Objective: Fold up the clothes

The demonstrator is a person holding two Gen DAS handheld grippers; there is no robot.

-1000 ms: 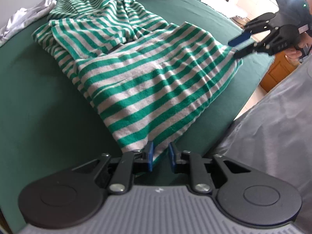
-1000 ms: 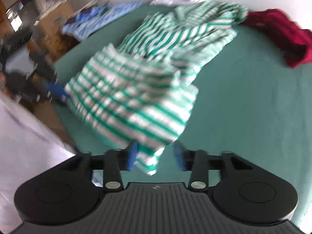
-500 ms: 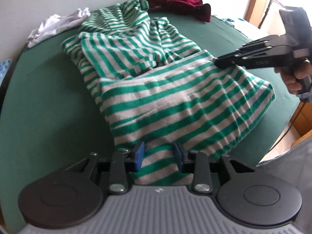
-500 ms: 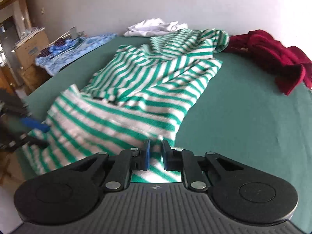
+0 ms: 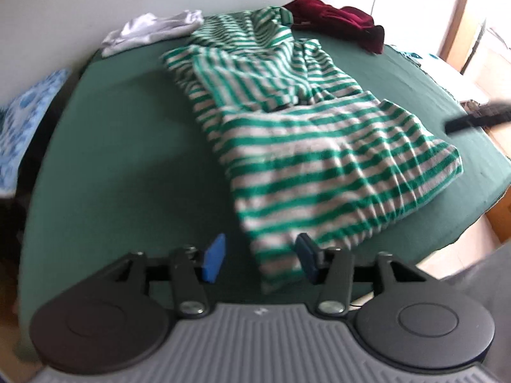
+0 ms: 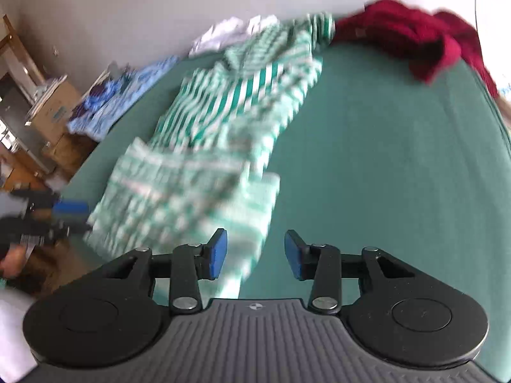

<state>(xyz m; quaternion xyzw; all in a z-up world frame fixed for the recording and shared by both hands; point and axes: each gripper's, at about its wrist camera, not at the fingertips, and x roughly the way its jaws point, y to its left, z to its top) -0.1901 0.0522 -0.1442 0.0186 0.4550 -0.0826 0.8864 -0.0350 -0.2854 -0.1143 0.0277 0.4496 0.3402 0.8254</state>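
With the striped garment (image 5: 319, 146) lying part-folded on the green table (image 5: 121, 159), we let go, the jaws of our left gripper (image 5: 260, 257) and right gripper (image 6: 255, 250) opening off its near hem, and next likely need a fresh grip on its far end.

You see a plain pale wall (image 6: 159, 6) across the top of the frame. At left in the right wrist view stand cardboard boxes (image 6: 52, 111) and wooden furniture (image 6: 12, 41); daylight enters upper right past a wooden frame (image 5: 460, 16).
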